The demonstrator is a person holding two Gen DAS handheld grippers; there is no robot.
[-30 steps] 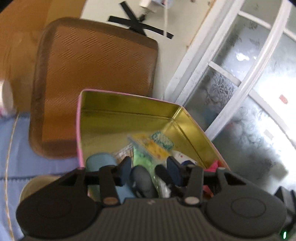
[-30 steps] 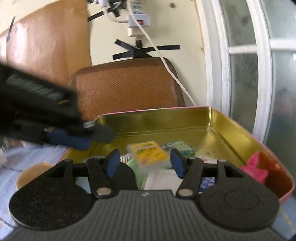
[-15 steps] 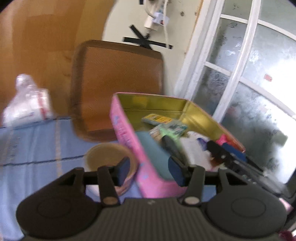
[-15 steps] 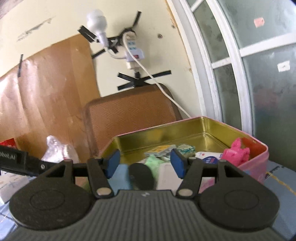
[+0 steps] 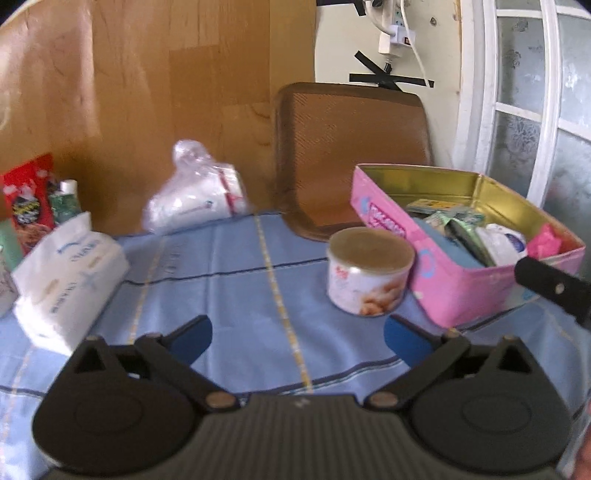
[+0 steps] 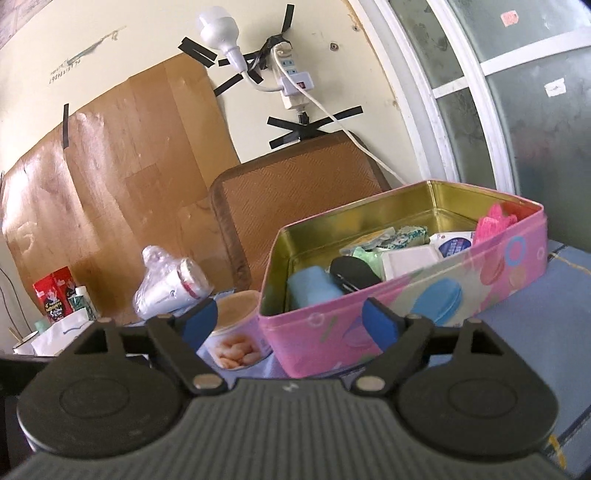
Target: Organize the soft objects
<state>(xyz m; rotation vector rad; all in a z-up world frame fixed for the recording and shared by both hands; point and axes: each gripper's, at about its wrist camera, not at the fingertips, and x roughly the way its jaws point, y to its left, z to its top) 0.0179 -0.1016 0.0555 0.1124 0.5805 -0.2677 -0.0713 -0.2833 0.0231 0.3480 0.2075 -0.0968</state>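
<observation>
While both jaws are opening with nothing between them, the left hand-held gripper (image 5: pixel 297 334) and right hand-held gripper (image 6: pixel 290 319) face the tin (image 6: pixel 461 273) of soft things on the tabletop (image 5: pixel 240 266).

Blue tablecloth (image 5: pixel 236 295) with a round can (image 5: pixel 369 271) in the middle. Brown tray (image 5: pixel 351 155) leans upright on the far wall. Power strip (image 6: pixel 291 83) and bulb (image 6: pixel 219 27) taped above it. Red packet (image 5: pixel 27 201) far left. Window (image 6: pixel 517 92) at right.
</observation>
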